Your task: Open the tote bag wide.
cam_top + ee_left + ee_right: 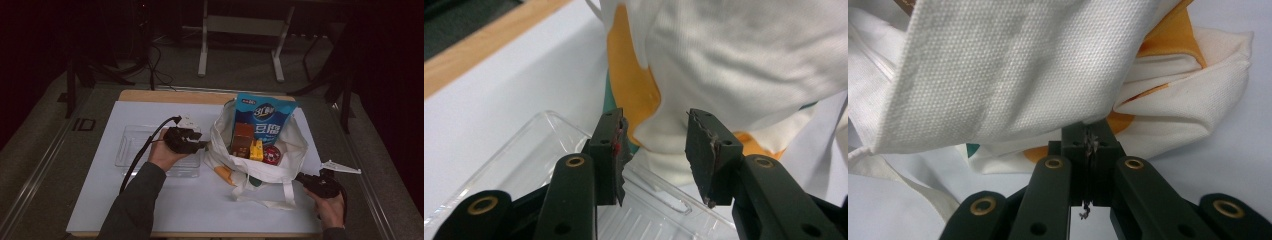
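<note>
Right tool (pixel 301 177), jaws clamped on the rim of the white canvas tote bag (pixel 280 170) at centre frame, steadies its mouth; left tool (pixel 204 145) stands open, empty, beside the bag over the clear plastic tray (pixel 131 145).

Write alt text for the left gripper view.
The left gripper hangs open with nothing between its black jaws, just short of a white cloth bag with orange patches. Below it, a clear plastic tray lies on the white table.
</note>
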Demonstrator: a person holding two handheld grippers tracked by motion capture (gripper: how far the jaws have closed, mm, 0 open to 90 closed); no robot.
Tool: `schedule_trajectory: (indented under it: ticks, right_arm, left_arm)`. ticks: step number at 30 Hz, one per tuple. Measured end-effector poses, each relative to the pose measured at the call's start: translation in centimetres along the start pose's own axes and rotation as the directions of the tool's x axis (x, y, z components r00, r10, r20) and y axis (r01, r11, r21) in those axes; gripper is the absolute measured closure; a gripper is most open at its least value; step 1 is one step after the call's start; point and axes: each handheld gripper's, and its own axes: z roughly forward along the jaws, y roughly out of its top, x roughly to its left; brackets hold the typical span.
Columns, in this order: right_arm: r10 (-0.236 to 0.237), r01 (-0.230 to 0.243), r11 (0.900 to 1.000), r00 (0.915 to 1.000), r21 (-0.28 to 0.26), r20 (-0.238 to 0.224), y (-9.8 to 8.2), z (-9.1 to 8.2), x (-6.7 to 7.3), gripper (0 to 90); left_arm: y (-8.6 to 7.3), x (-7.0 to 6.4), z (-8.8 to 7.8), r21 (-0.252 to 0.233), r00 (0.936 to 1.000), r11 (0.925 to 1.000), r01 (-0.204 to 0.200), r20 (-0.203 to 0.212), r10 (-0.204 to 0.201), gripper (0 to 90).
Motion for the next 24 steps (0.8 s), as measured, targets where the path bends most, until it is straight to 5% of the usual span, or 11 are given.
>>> schedule_trajectory:
  ticks: [11, 17, 22, 24]
  right_arm:
    - [-0.002, 0.002, 1.000, 1.0000, -0.003, 0.000, 0.1, 0.0, 0.0, 88.5]
    - [0.000, 0.000, 1.000, 1.0000, -0.002, 0.000, 0.1, 0.0, 0.1, 88.4]
    - [0.000, 0.000, 1.000, 1.0000, -0.001, 0.000, 0.1, 0.0, 0.1, 88.4]
    - [-0.006, 0.006, 1.000, 1.0000, 0.002, 0.001, 0.0, 0.0, 0.1, 88.4]
  left_arm:
    - [2.9, -0.9, -2.9, -0.156, 0.9993, 0.9873, -0.032, 0.013, 0.034, 58.0]
    - [4.3, -0.9, -3.4, -0.205, 0.9997, 0.9788, -0.006, 0.024, 0.011, 54.3]
    - [5.0, -0.8, -2.4, -0.197, 0.9998, 0.9803, 0.015, 0.019, -0.012, 55.8]
    - [5.1, -0.7, -1.8, -0.188, 0.9994, 0.9819, 0.023, 0.032, -0.017, 65.5]
